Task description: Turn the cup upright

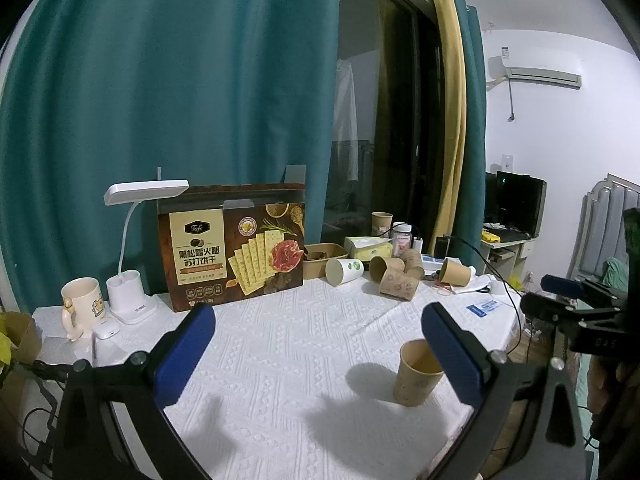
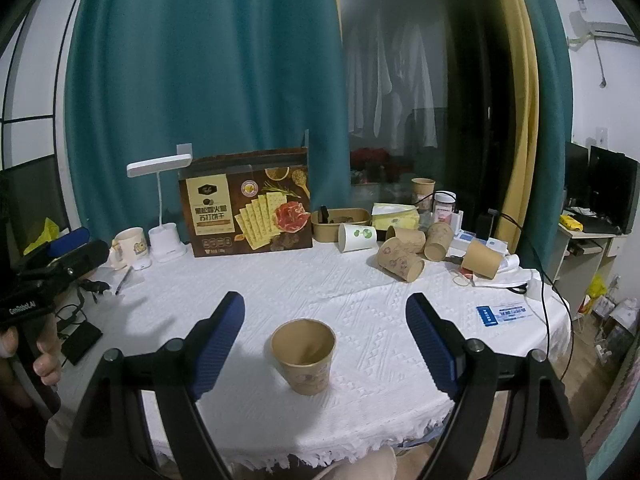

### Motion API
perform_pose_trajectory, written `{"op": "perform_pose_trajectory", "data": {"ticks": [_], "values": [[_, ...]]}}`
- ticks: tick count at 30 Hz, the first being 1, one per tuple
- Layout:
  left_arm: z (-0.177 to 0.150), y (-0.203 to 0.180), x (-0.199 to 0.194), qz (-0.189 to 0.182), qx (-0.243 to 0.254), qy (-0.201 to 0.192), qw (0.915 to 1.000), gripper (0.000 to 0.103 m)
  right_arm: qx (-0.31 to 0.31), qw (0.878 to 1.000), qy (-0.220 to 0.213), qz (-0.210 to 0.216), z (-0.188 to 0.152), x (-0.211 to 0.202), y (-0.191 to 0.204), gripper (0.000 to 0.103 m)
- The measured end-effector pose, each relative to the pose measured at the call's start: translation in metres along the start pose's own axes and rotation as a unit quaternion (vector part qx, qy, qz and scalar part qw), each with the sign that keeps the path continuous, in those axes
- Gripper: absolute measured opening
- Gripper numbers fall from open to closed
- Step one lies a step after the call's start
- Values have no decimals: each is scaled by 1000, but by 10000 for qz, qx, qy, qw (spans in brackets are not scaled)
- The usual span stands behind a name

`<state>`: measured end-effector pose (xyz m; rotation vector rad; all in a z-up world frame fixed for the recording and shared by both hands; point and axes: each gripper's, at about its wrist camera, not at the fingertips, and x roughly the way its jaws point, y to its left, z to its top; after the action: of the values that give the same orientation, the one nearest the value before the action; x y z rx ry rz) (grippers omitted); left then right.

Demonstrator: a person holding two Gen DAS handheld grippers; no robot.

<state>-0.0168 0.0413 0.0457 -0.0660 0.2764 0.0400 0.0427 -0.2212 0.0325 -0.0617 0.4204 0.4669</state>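
A brown paper cup [image 2: 305, 355] stands upright, mouth up, on the white tablecloth near the front edge. It also shows in the left wrist view [image 1: 416, 373], partly behind my left gripper's right finger. My right gripper [image 2: 325, 312] is open and empty, its blue pads on either side of the cup and apart from it. My left gripper [image 1: 318, 322] is open and empty, left of the cup.
Several brown paper cups [image 2: 402, 260] and a white cup [image 2: 357, 237] lie on their sides at the back right. A cracker box [image 2: 250, 210], a white desk lamp [image 2: 166, 216], a mug [image 2: 130, 245] and a tissue pack [image 2: 396, 216] line the back. A blue card [image 2: 504, 314] lies at the right.
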Motion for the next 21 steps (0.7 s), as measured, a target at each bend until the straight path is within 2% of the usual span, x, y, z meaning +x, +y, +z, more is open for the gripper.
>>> {"op": "perform_pose_trajectory", "data": {"ticks": [21], "values": [[-2, 3, -2, 15, -16, 3, 10000, 103, 3, 10000, 21, -6, 0, 1, 2, 81]]}}
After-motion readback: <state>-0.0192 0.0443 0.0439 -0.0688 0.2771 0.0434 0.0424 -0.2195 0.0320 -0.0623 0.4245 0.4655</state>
